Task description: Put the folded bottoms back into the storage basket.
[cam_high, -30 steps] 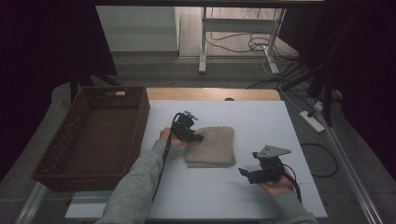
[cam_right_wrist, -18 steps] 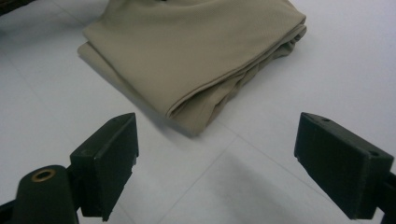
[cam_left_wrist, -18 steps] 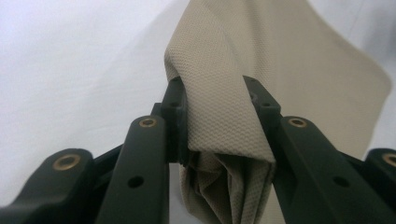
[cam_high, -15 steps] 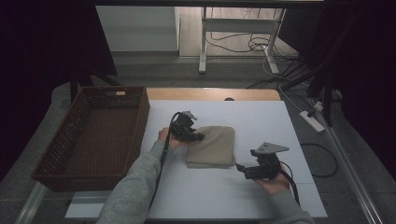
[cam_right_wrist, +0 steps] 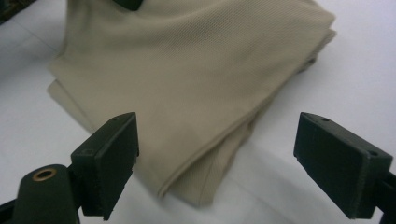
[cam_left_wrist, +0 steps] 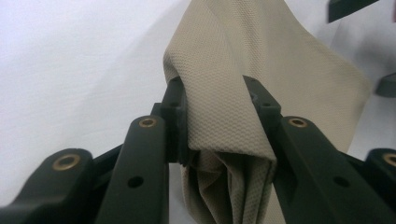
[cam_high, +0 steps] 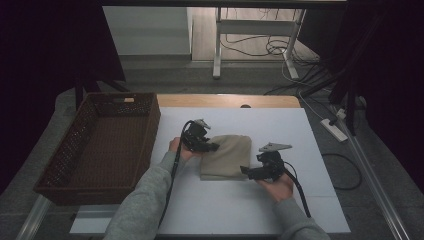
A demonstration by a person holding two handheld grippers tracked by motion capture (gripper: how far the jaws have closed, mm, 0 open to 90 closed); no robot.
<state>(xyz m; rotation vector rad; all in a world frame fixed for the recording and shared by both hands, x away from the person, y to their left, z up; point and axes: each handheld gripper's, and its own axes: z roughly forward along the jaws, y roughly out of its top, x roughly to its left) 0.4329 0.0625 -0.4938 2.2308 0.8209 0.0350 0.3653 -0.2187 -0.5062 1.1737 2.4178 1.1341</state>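
A: What did the left claw hold?
B: A bunched fold of the beige cloth, pinched tight between its jaws at the cloth's left edge.
A: And the right claw?
B: Its jaws stood spread, the cloth's near corner between them but untouched.
A: Where did the cloth lie?
B: Folded on the white table, a wicker basket well to its left.

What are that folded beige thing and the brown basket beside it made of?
The folded beige cloth looks like a matte knitted fabric, judging by its fine pebbled weave and soft creases. The brown rectangular basket appears to be woven wicker or rattan, with open lattice walls, though it could be an imitation.
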